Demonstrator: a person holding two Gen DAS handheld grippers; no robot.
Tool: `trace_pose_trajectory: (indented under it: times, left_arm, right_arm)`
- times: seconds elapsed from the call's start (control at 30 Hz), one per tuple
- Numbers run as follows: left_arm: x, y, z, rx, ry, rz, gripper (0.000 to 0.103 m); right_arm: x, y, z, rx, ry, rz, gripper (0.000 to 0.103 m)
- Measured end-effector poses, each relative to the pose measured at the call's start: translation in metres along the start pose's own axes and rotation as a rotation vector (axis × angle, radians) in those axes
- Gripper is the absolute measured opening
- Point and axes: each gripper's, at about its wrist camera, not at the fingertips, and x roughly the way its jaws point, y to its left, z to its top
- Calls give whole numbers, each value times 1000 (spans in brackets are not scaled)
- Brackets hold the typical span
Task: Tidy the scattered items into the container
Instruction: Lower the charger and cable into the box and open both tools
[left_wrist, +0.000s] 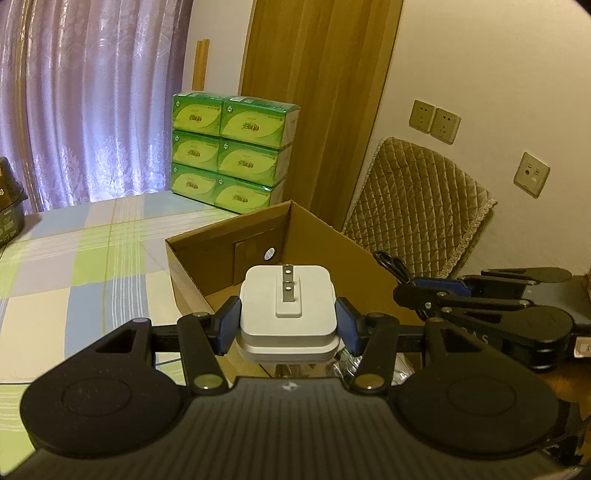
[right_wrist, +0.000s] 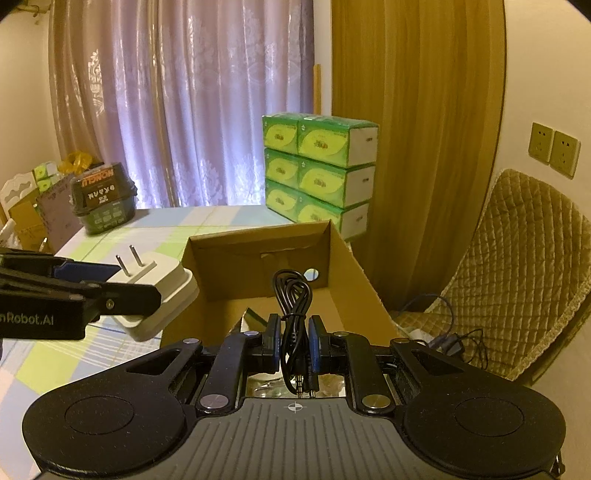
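White charger (left_wrist: 288, 314) in left gripper (left_wrist: 288, 325), black cable (right_wrist: 293, 314) in right gripper (right_wrist: 293, 347), cardboard box (right_wrist: 354, 266)

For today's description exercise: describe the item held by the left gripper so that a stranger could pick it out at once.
Start at the open brown cardboard box on the checked tablecloth. Just left of its near corner, the left gripper clamps a white, square, rounded-corner plug adapter. Two upright metal prongs distinguish it from the bundled black cable in the right gripper.
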Motion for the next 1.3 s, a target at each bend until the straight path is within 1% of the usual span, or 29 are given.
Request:
trace_pose_trajectory:
  times: [0.23, 0.4, 0.77, 1.13, 1.2, 1.23, 1.3]
  left_arm:
    - [12, 4, 10, 0, -2, 16, 50]
    - [21, 6, 13, -15, 5, 14, 50]
    - [39, 5, 4, -37, 34, 10, 50]
    - [49, 7, 5, -71, 24, -3, 50]
    - [50, 8, 5, -94, 17, -5, 70]
    - [50, 9, 5, -95, 14, 0, 77]
    - [48, 9, 6, -84, 13, -3, 77]
  right_arm:
    - [6, -6, 4, -2, -1, 0, 17]
    - [9, -7, 9, -6, -5, 1, 17]
    - [20, -14, 12, 0, -4, 4, 17]
    - [23, -20, 5, 12, -2, -2, 17]
    - [23, -21, 5, 13, -1, -3, 17]
    - [24, -22, 5, 14, -1, -4, 17]
    - [24, -22, 5, 14, -1, -5, 17]
